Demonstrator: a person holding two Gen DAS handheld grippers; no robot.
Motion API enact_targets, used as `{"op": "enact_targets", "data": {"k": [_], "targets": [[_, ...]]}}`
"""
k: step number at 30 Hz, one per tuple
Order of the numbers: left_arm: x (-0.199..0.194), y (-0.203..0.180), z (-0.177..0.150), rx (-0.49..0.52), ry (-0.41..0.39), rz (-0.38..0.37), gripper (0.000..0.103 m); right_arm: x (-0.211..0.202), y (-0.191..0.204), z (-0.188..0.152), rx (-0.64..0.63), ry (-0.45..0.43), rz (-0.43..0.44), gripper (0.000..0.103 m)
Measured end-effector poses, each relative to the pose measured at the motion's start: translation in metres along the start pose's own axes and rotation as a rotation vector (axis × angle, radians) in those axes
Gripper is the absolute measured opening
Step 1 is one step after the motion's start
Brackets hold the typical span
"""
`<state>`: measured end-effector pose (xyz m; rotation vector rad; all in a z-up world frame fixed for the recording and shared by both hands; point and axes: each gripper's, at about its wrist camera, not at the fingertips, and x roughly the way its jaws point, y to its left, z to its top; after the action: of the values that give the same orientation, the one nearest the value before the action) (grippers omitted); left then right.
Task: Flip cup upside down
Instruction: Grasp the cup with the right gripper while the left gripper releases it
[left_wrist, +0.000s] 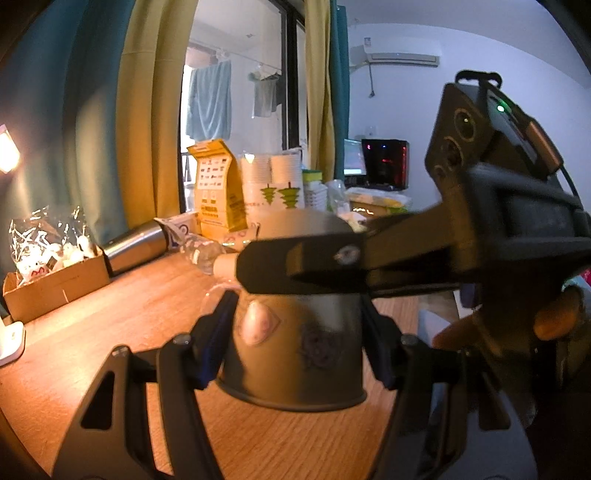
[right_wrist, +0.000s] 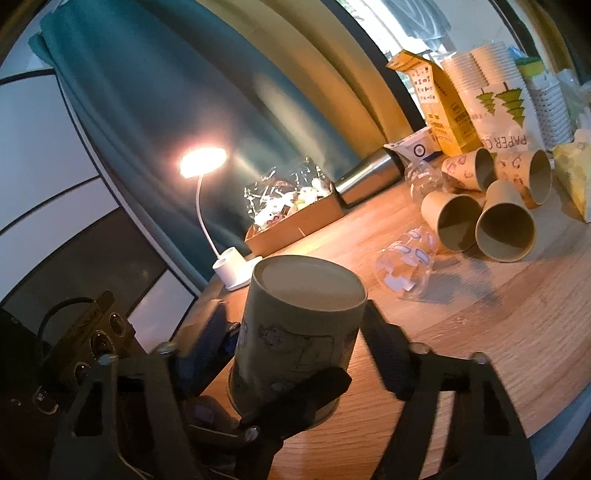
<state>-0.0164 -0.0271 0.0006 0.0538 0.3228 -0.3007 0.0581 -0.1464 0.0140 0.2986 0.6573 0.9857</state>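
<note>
A tan paper cup with cartoon prints is upside down, rim low over the wooden table, base up. My left gripper stands around its lower body, fingers at both sides; contact is unclear. In the right wrist view the same cup sits between my right gripper's fingers, with a small gap on the right. The right gripper's finger crosses the cup's upper part in the left wrist view. The left gripper's finger lies against the cup's lower part.
Several paper cups lie on their sides at the back right, with clear plastic cups beside them. A cardboard tray of wrapped sweets, a lit desk lamp, a steel flask, a yellow box and a sleeve of paper cups line the back.
</note>
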Motion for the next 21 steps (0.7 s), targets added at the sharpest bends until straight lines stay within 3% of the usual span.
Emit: {"op": "enact_targets", "data": {"k": [8,13,16,21], "targets": [[0.002,-0.001,-0.001,-0.010,0.001,0.038,0.067,0.005,-0.005,0.004,0.017,0.003,0.026,0.063],[-0.001,0.005,-0.002,-0.033,-0.012,0.073,0.083,-0.004,0.009,0.020,-0.099,-0.110,-0.125,0.063],[0.000,0.009,-0.002,-0.053,-0.010,0.096,0.083,-0.007,0.015,0.022,-0.187,-0.177,-0.246,0.063],[0.001,0.018,-0.002,-0.088,-0.003,0.168,0.083,0.001,0.005,0.016,-0.281,-0.201,-0.418,0.063]]}}
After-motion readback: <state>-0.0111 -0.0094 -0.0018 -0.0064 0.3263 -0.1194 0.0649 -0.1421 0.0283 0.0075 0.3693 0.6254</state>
